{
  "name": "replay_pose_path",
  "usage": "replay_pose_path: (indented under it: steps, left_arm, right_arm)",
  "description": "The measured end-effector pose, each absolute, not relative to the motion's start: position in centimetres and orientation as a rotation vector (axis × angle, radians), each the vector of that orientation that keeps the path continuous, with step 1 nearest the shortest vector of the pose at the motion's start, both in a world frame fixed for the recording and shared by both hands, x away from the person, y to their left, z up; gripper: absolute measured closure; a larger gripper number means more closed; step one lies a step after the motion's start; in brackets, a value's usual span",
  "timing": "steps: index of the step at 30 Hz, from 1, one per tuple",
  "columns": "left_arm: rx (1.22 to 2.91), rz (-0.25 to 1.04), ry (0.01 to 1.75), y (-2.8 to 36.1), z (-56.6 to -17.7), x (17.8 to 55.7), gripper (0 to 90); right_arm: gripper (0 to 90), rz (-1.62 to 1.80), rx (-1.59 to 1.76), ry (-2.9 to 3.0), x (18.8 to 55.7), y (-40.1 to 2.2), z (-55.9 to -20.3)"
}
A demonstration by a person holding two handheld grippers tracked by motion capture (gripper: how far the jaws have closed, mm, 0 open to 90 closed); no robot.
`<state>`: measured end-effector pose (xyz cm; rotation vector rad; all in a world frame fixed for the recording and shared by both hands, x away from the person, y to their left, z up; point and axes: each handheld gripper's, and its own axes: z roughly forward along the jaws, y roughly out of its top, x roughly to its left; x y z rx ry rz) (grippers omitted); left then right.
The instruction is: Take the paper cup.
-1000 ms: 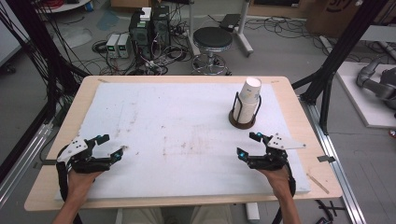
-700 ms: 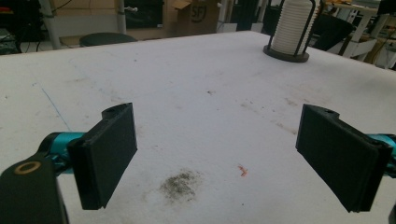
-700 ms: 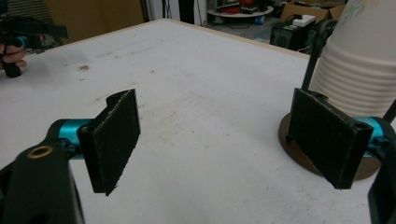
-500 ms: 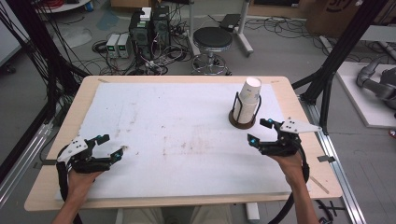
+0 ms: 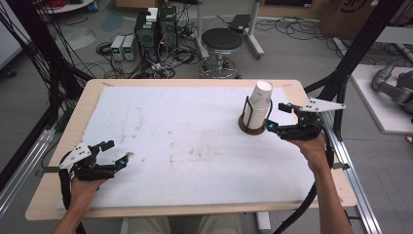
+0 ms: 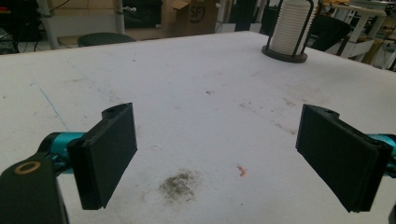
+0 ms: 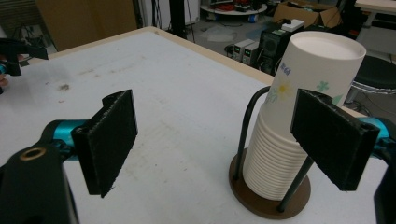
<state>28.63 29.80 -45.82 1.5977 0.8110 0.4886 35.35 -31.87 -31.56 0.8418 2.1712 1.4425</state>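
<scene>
Paper, thin and light: the white stack of nested paper cups (image 5: 258, 105) in its round brown wire-post holder (image 5: 253, 128) stands at the table's far right, just beside my right gripper (image 5: 275, 117), whose jaws have just been opening, nothing between them. My left gripper (image 5: 117, 152) rests wide, well apart.

My left gripper view shows bare stained white table cover (image 6: 196, 102).

My right gripper view suggests taking the top cup (image 7: 317, 70) gently below its rim; it would crush easily.

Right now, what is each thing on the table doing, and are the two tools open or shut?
Left tool: open, nothing between its jaws, low over the near left of the table.
Right tool: open, jaws have just been opening, nothing gripped, beside the cup stack.
Cup stack: upright, nested cups standing in the holder, bottoms up.
Holder: upright on the white table cover, loaded.
</scene>
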Motion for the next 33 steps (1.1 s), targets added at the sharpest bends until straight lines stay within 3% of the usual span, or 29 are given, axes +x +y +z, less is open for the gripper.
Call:
replay_pose_path:
  steps: [33]
  left_arm:
    - [1.622, 0.500, 0.802, 29.6, -45.8, 28.6, 12.4]
  right_arm:
    - [13.8, 1.224, 0.832, 2.407, 43.8, -32.7, -25.9]
